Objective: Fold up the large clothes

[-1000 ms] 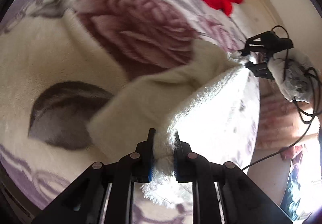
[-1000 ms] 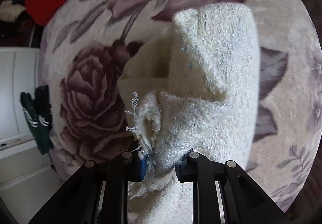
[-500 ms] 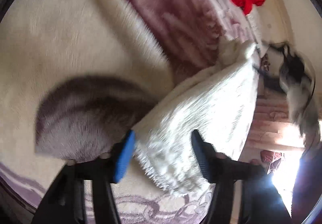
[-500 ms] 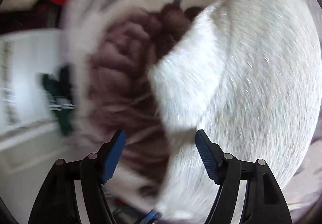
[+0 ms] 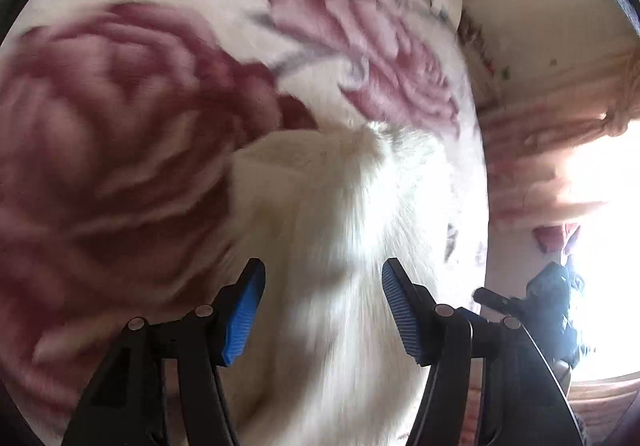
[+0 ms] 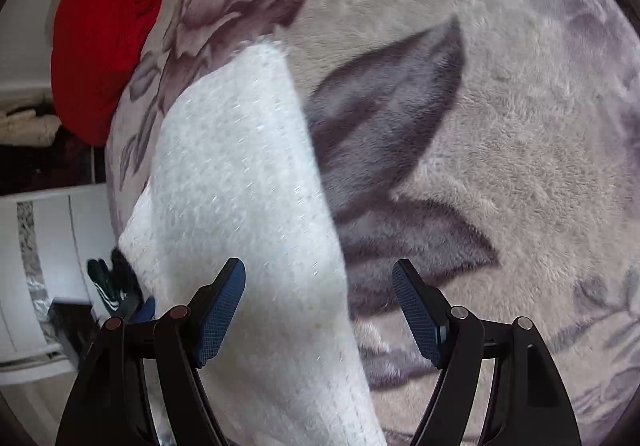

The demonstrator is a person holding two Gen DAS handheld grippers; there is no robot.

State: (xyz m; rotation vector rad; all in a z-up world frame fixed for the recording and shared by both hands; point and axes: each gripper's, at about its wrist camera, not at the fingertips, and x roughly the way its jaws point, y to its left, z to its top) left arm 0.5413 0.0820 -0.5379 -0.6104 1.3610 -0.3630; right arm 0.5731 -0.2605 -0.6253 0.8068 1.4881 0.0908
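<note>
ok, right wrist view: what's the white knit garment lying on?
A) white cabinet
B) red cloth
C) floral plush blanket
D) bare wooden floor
C: the white knit garment lies flat on the floral plush blanket, whose dark leaf print shows right beside it; the red cloth sits apart at the blanket's far edge.

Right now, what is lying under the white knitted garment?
The white knitted garment rests on a plush floral blanket, whose dark leaf and rose prints show beside it. What the garment covers, including anything folded inside it, cannot be seen.
</note>
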